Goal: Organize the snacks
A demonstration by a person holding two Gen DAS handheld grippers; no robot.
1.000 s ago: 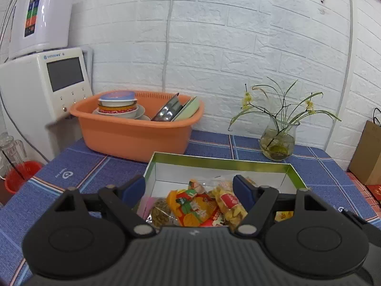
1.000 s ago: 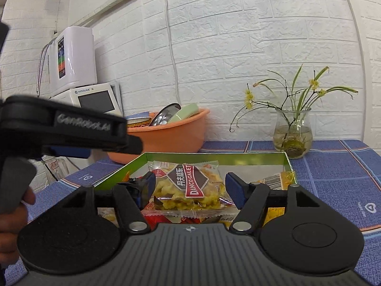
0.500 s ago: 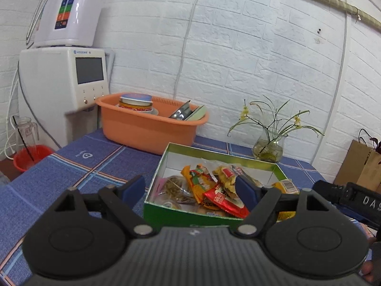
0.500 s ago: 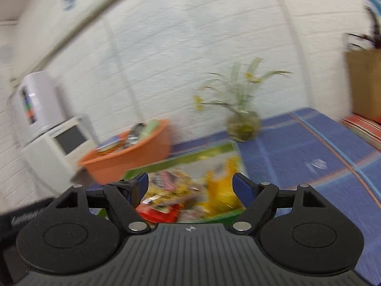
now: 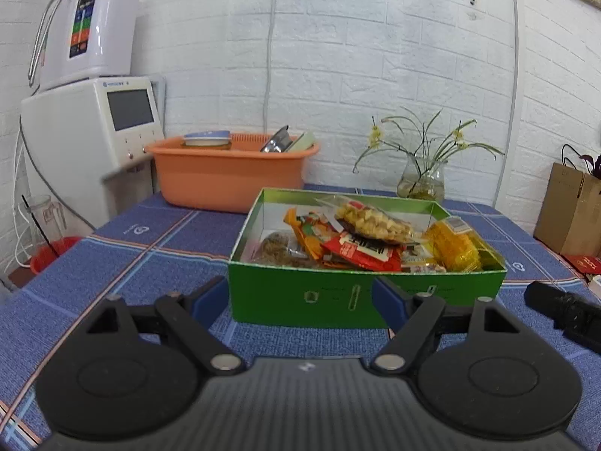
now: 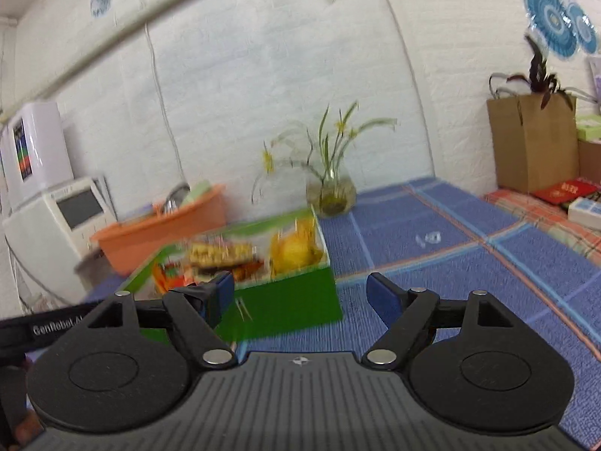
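A green cardboard box (image 5: 450,293) sits on the blue checked tablecloth and holds several snack packets. Among them are a clear packet of yellow biscuits (image 5: 375,221), a red packet (image 5: 360,250), an orange packet (image 5: 306,233) and a yellow bag (image 5: 454,244). My left gripper (image 5: 300,300) hovers just in front of the box's near wall, open and empty. My right gripper (image 6: 300,293) is open and empty too, near the box's front right corner (image 6: 270,312); that view is blurred. Its black body shows at the right edge (image 5: 563,314).
Behind the box stand an orange basin (image 5: 229,176) with dishes, a white appliance (image 5: 90,139) at the left and a glass vase (image 5: 420,182) with flowers. A brown paper bag (image 5: 567,218) and books (image 6: 563,191) are at the right. A red bucket (image 5: 49,255) sits below the table's left edge.
Both grippers have drawn back from over the box to in front of it. The biscuit packet that was between the right gripper's fingers now lies in the box. The right view swung rightward.
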